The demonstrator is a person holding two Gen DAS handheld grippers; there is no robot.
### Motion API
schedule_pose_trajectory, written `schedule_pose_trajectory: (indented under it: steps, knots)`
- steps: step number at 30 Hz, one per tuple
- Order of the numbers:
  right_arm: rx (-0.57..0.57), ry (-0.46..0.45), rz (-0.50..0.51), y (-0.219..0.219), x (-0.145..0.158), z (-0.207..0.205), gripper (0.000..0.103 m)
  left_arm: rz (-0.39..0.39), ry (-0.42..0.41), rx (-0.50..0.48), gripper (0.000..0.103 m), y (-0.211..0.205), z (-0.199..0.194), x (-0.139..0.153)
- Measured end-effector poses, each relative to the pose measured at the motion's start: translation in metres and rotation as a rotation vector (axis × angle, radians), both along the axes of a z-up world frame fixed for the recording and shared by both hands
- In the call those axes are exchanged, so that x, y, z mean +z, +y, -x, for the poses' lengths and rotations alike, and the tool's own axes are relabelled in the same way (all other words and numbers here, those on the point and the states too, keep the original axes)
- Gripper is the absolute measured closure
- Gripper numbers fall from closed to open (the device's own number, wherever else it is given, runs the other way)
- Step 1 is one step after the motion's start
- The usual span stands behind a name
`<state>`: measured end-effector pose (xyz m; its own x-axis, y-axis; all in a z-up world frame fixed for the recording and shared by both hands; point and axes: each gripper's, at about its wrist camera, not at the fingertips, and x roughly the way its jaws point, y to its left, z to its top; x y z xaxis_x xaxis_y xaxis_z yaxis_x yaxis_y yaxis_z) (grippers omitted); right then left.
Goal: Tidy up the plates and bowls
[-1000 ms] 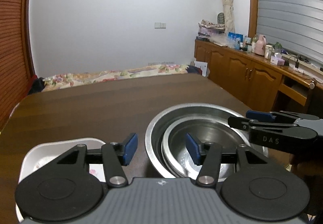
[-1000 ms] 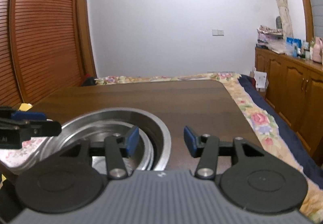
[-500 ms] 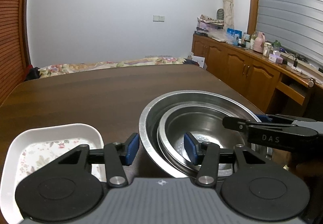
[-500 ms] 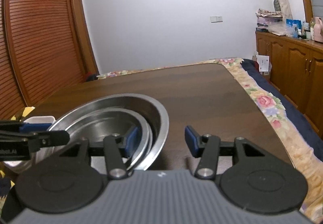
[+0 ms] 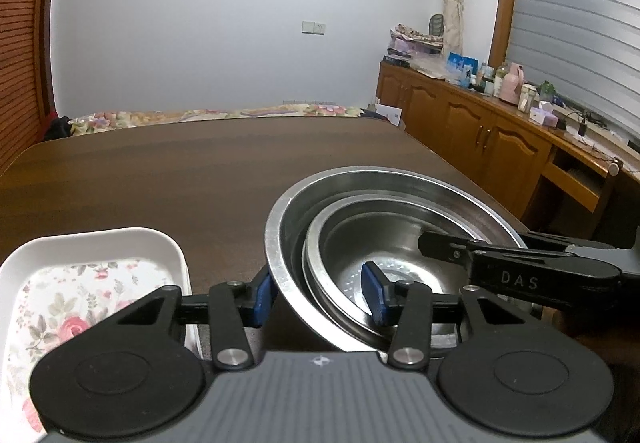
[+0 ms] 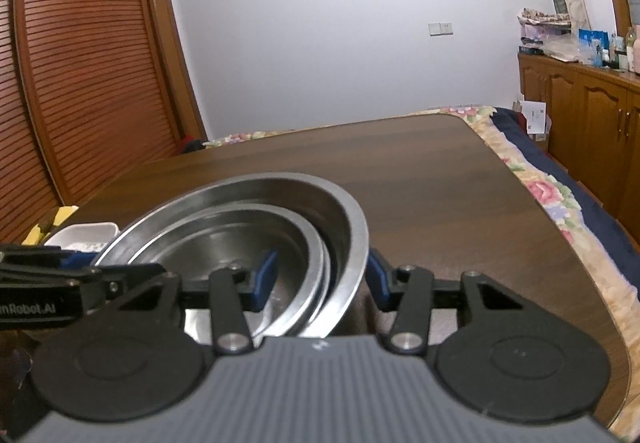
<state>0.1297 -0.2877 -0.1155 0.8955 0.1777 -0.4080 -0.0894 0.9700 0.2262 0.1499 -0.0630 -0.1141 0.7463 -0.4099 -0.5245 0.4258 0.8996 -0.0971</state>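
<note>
Two steel bowls nested, small bowl (image 5: pixel 384 243) inside large bowl (image 5: pixel 400 183), on dark wooden table (image 5: pixel 200 163), near its front edge. Small bowl pushed toward one side of the large one, rims close together there.

Left gripper (image 5: pixel 318 293) straddling the bowls' left rims: one blue pad (image 5: pixel 264 297) outside the large bowl's wall, the other inside the small bowl. Jaws closing, rims between them; firm contact of pads on metal not clear.

Right gripper (image 6: pixel 322 281) straddling the opposite rims the same way: one pad (image 6: pixel 376 279) outside the large bowl, the other inside. Jaws closing, rims between; contact likewise unclear.

White rectangular dish (image 5: pixel 92 283) with flower print just left of the bowls, apart from them, partly under the left gripper.

Wooden cabinets (image 5: pixel 480 135) along the right wall, floral bedding (image 6: pixel 552 195) beside the table.
</note>
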Motion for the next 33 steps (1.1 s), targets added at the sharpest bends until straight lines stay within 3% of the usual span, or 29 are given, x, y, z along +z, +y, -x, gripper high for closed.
schedule_pose_trajectory:
  steps: [5,8,11,19,23,33]
  knots:
    - [0.005,0.003,-0.059,-0.006,-0.005,-0.001,0.064,0.009,-0.004,-0.004,0.056,-0.001,-0.001,-0.001]
    - [0.018,-0.005,-0.060,-0.006,-0.004,0.000,0.074,0.015,-0.003,-0.009,0.064,0.000,0.001,-0.001]
    - [0.012,-0.015,-0.043,-0.004,-0.003,0.002,0.076,0.011,0.002,-0.015,0.068,0.001,0.003,0.002]
    - [0.003,-0.061,0.005,0.003,0.017,0.014,0.076,0.019,-0.059,-0.005,0.069,0.009,0.018,0.038]
    - [0.011,-0.099,-0.008,0.003,0.038,0.023,0.076,0.042,-0.077,0.006,0.069,0.015,0.027,0.060]
    - [0.040,-0.149,-0.052,0.004,0.081,0.038,0.077,0.009,-0.125,0.016,0.068,0.027,0.054,0.104]
